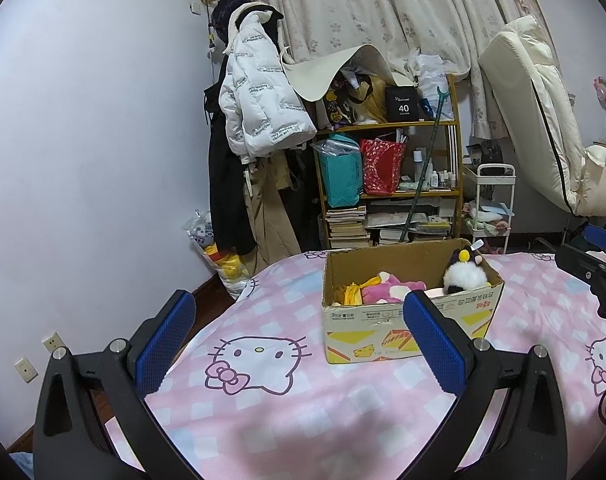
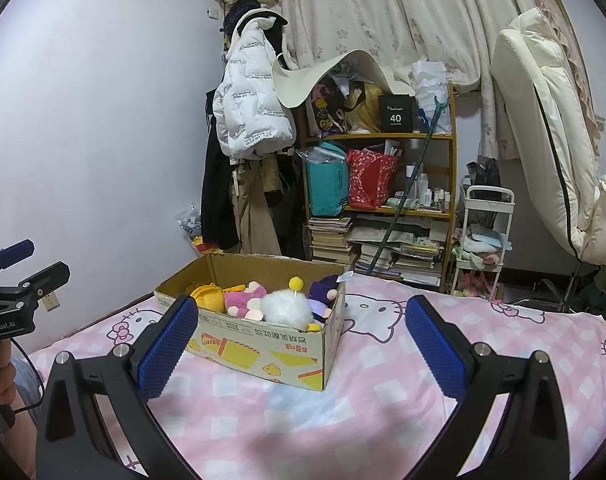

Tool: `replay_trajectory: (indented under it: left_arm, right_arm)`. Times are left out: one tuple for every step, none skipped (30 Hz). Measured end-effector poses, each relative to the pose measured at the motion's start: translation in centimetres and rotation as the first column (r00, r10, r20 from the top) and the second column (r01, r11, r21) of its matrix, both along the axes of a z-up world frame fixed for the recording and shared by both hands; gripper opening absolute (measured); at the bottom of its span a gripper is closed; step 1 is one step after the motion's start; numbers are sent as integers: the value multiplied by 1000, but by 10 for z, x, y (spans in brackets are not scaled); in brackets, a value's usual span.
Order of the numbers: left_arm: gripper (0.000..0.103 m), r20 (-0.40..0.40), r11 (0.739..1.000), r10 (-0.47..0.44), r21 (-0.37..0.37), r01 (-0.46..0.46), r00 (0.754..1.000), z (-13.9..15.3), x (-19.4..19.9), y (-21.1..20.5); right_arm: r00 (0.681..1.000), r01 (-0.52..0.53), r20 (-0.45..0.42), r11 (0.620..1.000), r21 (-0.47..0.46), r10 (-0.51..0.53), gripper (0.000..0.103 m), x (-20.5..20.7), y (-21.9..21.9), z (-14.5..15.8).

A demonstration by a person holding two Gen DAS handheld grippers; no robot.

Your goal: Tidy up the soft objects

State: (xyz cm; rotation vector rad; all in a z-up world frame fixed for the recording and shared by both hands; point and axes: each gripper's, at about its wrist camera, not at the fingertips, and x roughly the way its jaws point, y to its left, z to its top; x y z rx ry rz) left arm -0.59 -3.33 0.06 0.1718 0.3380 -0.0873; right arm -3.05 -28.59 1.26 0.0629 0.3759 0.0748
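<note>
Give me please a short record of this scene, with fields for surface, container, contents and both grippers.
surface: pink checked cartoon-cat bedsheet
container: open brown cardboard box, standing on the bedsheet
contents: fluffy white plush toy, pink plush toy, purple plush toy, yellow soft item
left gripper: open, holding nothing
right gripper: open, holding nothing

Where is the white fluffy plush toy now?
The white fluffy plush toy lies inside the cardboard box on the pink bed cover, near the box's right end, beside a pink plush.
</note>
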Motion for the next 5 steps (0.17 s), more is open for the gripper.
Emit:
replay_trajectory:
  left_arm:
    - [102, -2, 1000, -1, -1, 1, 1000, 0, 0, 0]
    - [102, -2, 1000, 2, 0, -2, 1000, 0, 0, 0]
    - [102, -3, 1000, 3, 1, -3, 1000, 1, 0, 0]
    - [102, -5, 1000, 2, 1, -2, 1000, 1, 0, 0]
    - [102, -7, 1000, 3, 0, -3, 1000, 1, 0, 0]
  right_arm:
    - [1000, 0, 0, 1000, -1, 0, 103, 0, 0, 0]
    - [1000, -2, -1, 1000, 0, 2, 103, 0, 0, 0]
    - [1000, -2, -1, 1000, 0, 2, 103, 0, 0, 0]
    - [1000, 0, 0, 1000, 0, 0, 103, 0, 0, 0]
    - [1000, -3, -2, 1000, 1, 3, 103, 1, -1, 0]
